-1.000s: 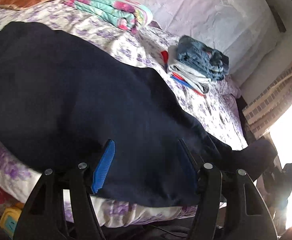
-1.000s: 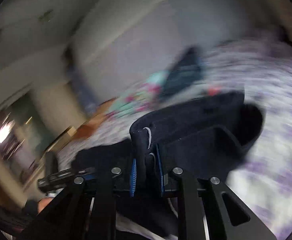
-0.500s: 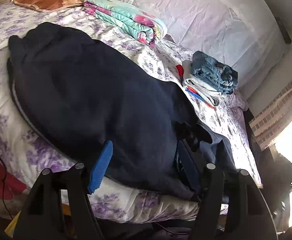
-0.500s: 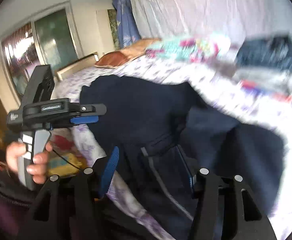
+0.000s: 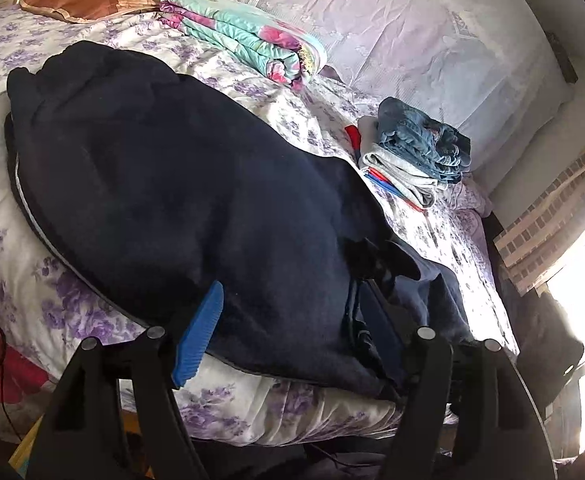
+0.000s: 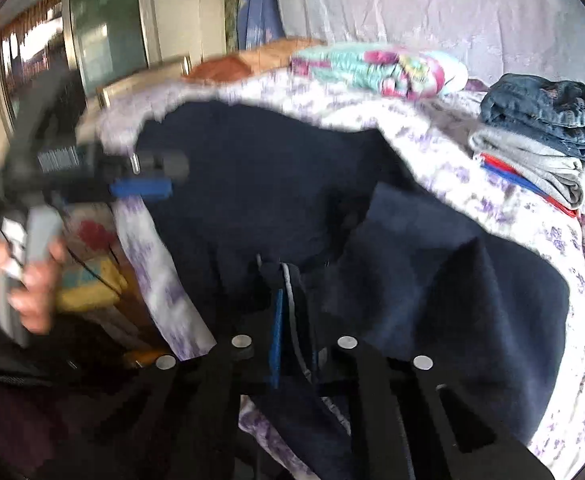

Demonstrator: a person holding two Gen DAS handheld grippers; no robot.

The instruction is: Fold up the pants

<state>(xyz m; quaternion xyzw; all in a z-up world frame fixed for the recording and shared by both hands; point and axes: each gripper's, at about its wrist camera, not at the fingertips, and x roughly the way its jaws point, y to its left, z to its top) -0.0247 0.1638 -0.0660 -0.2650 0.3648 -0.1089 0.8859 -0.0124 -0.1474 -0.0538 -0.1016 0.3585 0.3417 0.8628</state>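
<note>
Right wrist: blurred | right hand-held gripper [image 6: 292, 320] pinching pants [image 6: 260, 184] | left hand-held gripper [image 5: 288, 328] spread

left wrist: bed edge, angled down, close | right wrist: same | shared: dark pants [image 5: 196, 200], clothes stack [image 5: 412, 160]

Right wrist view: left gripper [image 6: 140, 190] and the hand [image 6: 24, 276] holding it smeared by blur; bed [image 6: 512, 216] edge likewise. Left wrist view: window [image 5: 584, 280] blown out; dark pants [image 5: 180, 200] cover the left gripper's right pad; right gripper hidden here
</note>
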